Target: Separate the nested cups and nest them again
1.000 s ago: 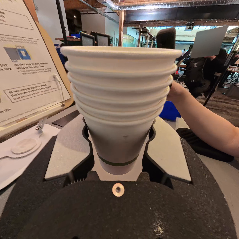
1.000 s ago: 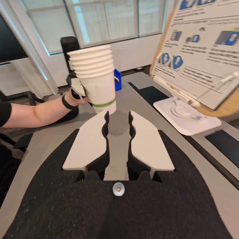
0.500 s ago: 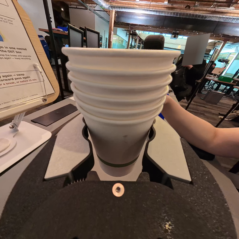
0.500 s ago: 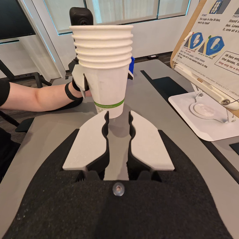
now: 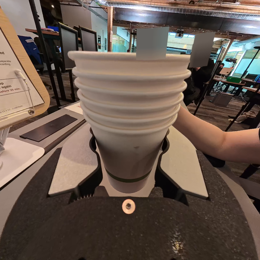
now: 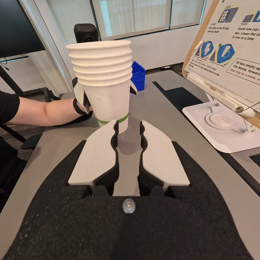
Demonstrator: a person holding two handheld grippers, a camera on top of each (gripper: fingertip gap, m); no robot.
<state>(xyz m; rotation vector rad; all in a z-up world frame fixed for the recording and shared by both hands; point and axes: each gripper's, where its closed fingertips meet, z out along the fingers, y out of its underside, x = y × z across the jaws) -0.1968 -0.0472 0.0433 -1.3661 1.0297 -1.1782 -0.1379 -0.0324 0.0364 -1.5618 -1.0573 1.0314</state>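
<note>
The left gripper (image 5: 129, 152) is clamped on a stack of cups (image 5: 129, 106), its two fingers pressing either side of the outermost cup just below the lowest rim. The stack is white paper, six rims showing one above another, with a green band near the base of the outer cup, and it stands upright. In the right wrist view the same stack of cups (image 6: 104, 84) is held just above or on the grey table (image 6: 154, 106); which one cannot be told, as the right finger hides part of the base. The right gripper (image 6: 128, 125) is empty, its fingers parted with a narrow gap, and sits just near the stack's base. A blue bin (image 6: 138, 76) stands behind the stack on the far side. To the right a sign board (image 6: 227, 46) leans on a white stand (image 6: 219, 126).
</note>
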